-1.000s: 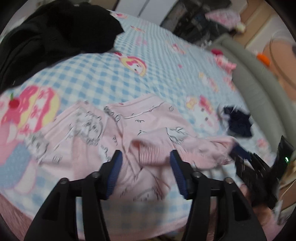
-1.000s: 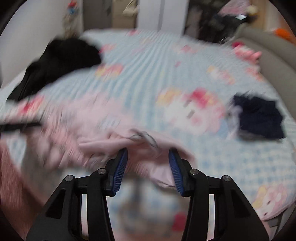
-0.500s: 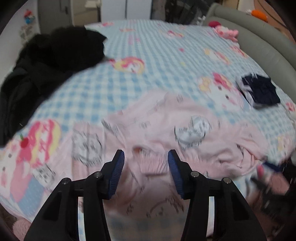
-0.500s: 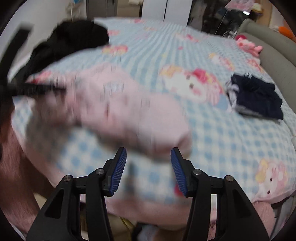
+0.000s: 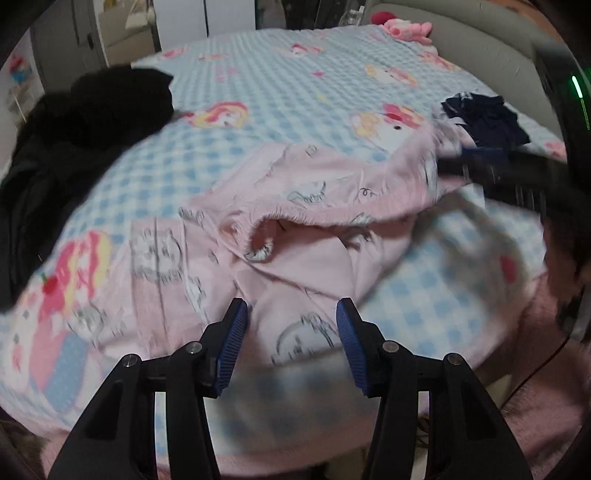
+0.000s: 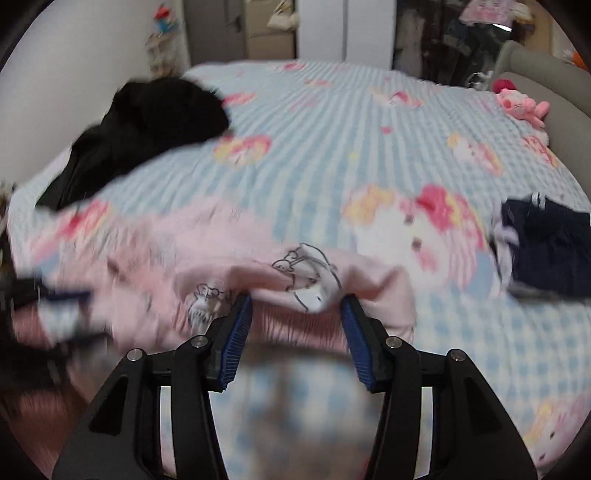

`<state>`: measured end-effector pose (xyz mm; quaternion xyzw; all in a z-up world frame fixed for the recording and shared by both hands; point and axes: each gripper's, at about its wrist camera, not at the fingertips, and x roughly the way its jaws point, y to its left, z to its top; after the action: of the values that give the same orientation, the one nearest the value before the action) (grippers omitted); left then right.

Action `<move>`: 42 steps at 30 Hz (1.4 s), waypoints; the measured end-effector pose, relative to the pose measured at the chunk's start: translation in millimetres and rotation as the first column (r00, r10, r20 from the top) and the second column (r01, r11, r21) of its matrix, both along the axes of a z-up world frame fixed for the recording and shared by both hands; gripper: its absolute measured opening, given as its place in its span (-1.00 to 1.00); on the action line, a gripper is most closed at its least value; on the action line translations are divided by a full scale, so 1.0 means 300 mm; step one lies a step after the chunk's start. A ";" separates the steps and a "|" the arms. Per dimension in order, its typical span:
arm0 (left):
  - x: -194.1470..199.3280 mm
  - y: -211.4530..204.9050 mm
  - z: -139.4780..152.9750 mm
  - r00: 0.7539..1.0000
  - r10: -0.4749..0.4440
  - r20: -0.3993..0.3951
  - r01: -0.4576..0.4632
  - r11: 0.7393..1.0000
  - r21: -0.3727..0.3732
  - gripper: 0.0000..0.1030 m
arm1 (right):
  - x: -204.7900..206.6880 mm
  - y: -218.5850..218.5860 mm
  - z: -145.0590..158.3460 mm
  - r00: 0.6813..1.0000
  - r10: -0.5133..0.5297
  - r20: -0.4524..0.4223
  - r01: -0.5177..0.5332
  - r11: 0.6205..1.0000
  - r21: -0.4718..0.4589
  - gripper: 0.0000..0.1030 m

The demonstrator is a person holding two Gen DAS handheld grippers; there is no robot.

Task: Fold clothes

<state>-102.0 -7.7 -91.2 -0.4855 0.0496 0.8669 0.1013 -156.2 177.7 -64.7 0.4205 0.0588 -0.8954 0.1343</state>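
Observation:
A pink garment with grey cartoon prints (image 5: 303,236) lies crumpled on the blue checked bedspread (image 5: 295,81), its elastic waistband gaping open at the middle. My left gripper (image 5: 291,317) is open just above the garment's near edge, holding nothing. My right gripper (image 6: 297,310) is open, its fingers either side of a raised fold of the same pink garment (image 6: 295,280). In the left wrist view the right gripper (image 5: 454,160) shows blurred at the garment's right end.
A heap of black clothes (image 5: 74,125) lies at the bed's left. A folded navy garment (image 5: 484,118) sits at the right, also in the right wrist view (image 6: 546,247). A pink plush toy (image 5: 406,27) rests by the grey headboard (image 5: 480,40).
Both grippers stayed open. The right gripper came back to the garment's right end, and that end now stands lifted off the bed. The left view has shifted nearer the garment's front edge.

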 end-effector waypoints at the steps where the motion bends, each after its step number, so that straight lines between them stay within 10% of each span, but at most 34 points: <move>1: -0.025 -0.006 0.001 1.000 0.014 -0.004 -0.014 1.000 0.003 0.01 | -0.030 -0.003 0.007 1.000 -0.017 -0.004 0.017 1.000 0.002 -0.01; 11: -0.241 -0.149 -0.029 0.976 0.214 0.029 -0.216 0.965 0.147 -0.16 | 0.006 0.066 0.033 0.994 -0.113 -0.007 0.113 0.993 -0.027 0.08; 21: -0.224 -0.197 -0.002 0.950 0.311 0.035 -0.303 0.886 0.352 -0.45 | 0.082 0.028 -0.067 0.995 0.035 0.088 -0.033 0.999 -0.026 0.10; 29: -0.218 -0.264 -0.017 0.929 0.370 0.017 -0.364 0.901 0.236 -0.48 | -0.014 0.099 -0.074 0.991 -0.134 0.032 0.133 0.991 0.028 0.11; 42: -0.235 -0.292 -0.011 0.954 0.299 0.033 -0.288 0.875 0.389 -0.12 | -0.089 0.154 -0.081 0.980 -0.155 0.123 0.172 0.975 -0.140 0.12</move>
<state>-172.5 -95.4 -94.4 -0.4453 -0.1966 0.8713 0.0627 -182.8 223.9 -89.0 0.4618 -0.0510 -0.8805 0.0943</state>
